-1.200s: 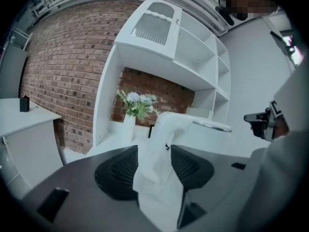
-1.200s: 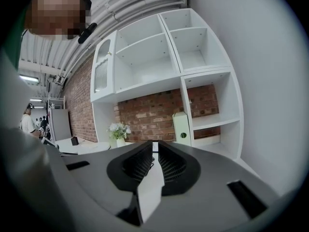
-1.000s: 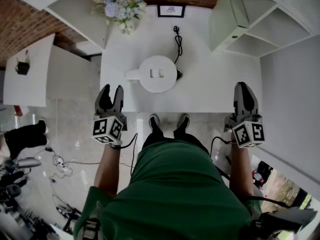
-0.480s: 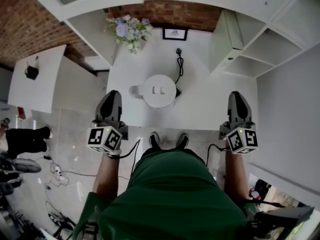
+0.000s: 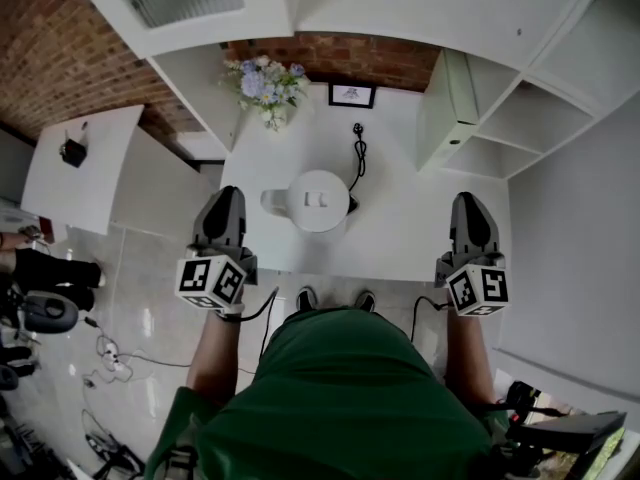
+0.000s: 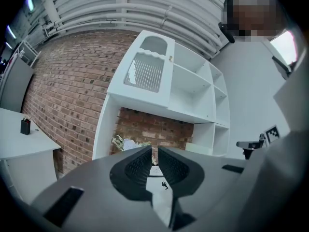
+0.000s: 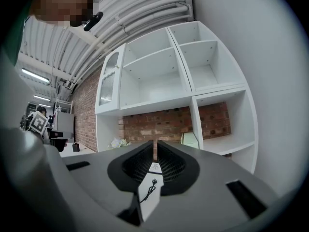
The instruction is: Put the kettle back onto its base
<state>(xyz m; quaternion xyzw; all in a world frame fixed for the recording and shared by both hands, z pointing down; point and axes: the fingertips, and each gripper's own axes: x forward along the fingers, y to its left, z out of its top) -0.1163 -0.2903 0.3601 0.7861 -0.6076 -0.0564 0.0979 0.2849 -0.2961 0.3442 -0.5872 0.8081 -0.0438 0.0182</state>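
Left tongs [image 5: 227, 195] together, right tongs [image 5: 470, 201] closing, both empty; reaching shut could shove kettle [image 5: 318, 200] across tabletop [image 5: 405, 223].

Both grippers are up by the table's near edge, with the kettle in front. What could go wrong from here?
1. The left gripper has its jaws shut and empty. The handle faces its side, so reaching in unopened could shove the kettle.
2. The cord lies loose behind the kettle and could snag.
3. Only a dark sliver shows at the kettle's right, maybe the base, so seating is hard to judge.
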